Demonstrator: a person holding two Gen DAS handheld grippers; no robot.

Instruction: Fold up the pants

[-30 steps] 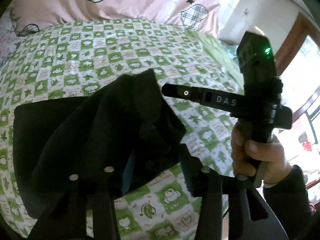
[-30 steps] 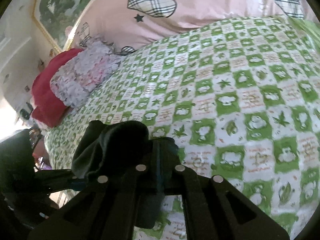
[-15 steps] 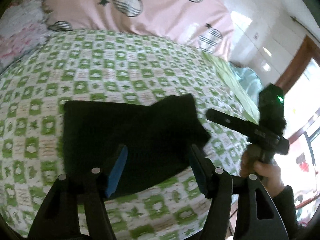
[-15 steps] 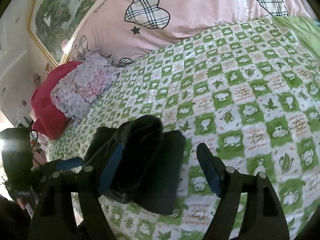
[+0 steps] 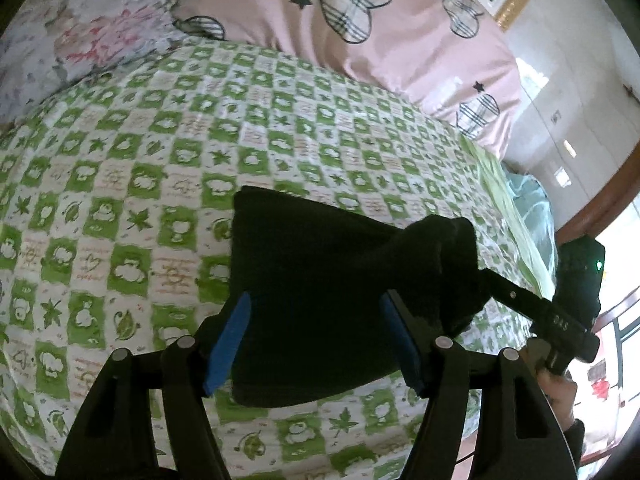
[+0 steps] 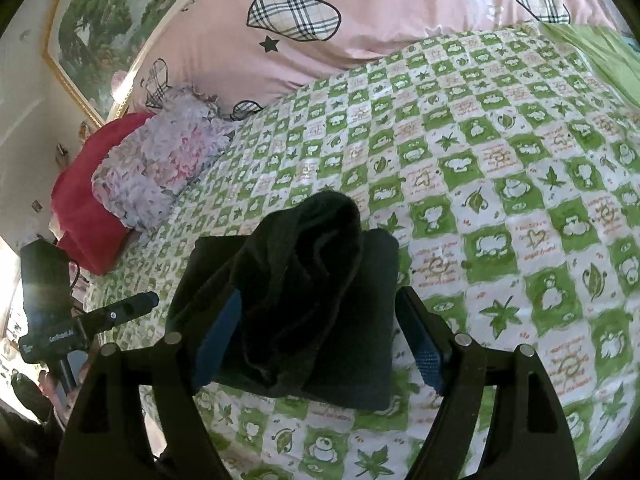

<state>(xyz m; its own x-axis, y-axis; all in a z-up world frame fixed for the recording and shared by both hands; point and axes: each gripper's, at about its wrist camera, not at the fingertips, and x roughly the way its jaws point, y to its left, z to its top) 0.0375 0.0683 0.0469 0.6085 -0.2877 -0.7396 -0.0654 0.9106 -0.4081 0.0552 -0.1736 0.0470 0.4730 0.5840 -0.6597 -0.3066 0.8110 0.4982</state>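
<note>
The black pants [image 5: 320, 280] lie folded into a compact rectangle on the green-and-white checked bedspread [image 5: 160, 160]. One corner is bunched up in a hump on its right side, seen in the right wrist view [image 6: 316, 264] as a raised crumple on top. My left gripper [image 5: 316, 336] is open and holds nothing, with its blue pads spread on either side of the pants' near edge. My right gripper [image 6: 320, 344] is open too, above the pants' near edge. The right gripper's body shows in the left wrist view [image 5: 560, 312], and the left gripper's body in the right wrist view [image 6: 60, 320].
A pink duvet with plaid hearts [image 5: 360, 32] lies at the head of the bed. A floral pillow [image 6: 160, 168] rests on a red one [image 6: 84, 216] at the left. The bed edge runs near the grippers.
Both grippers opened and let go of the pants, then drew back. The pants dropped onto the bed as a folded stack.
</note>
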